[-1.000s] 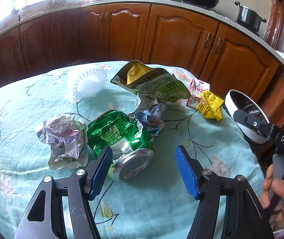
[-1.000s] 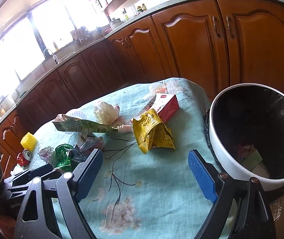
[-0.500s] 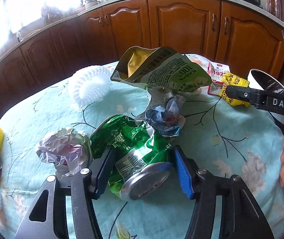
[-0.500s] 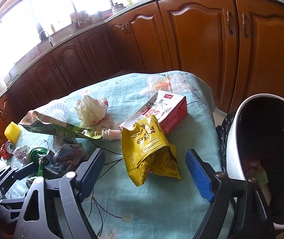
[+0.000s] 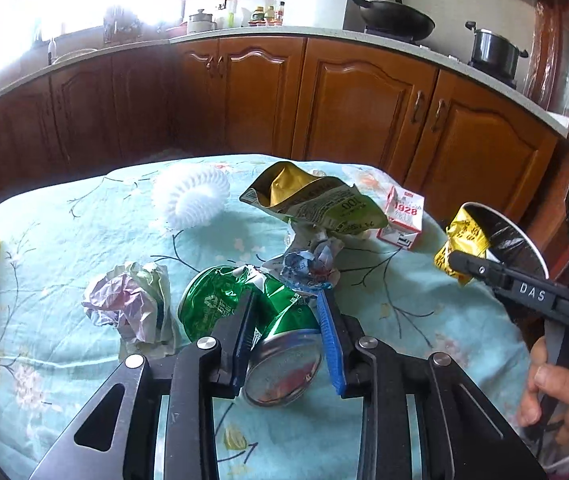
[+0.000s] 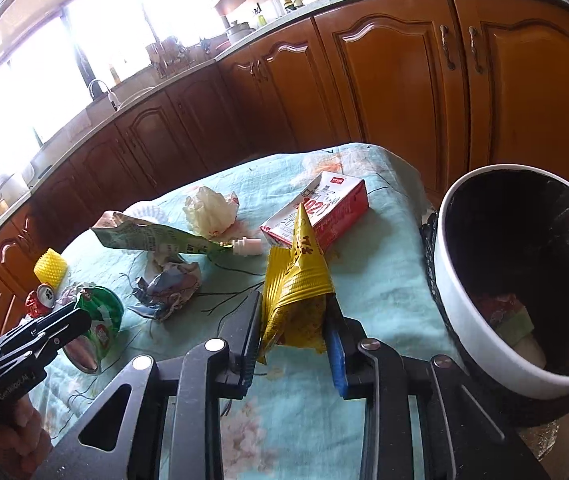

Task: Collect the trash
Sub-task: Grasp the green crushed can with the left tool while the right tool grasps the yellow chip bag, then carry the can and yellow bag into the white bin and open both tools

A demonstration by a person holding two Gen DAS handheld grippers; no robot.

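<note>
Low in the centre of the left wrist view, the left gripper (image 5: 286,336) is closing, its blue pads pressed on a crushed green can (image 5: 260,320) lying on the flowered tablecloth (image 5: 64,240). A crumpled paper ball (image 5: 132,308) sits just left of it. In the lower centre of the right wrist view, the right gripper (image 6: 294,334) is closing on a yellow snack bag (image 6: 294,292), pinching it. At the right edge stands the white bin (image 6: 484,344), near the bag.

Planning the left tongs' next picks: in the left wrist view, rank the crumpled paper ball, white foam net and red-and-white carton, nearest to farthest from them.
1. Crumpled paper ball, just left of the left tongs.
2. White foam net, far left of centre.
3. Red-and-white carton, far right.
</note>
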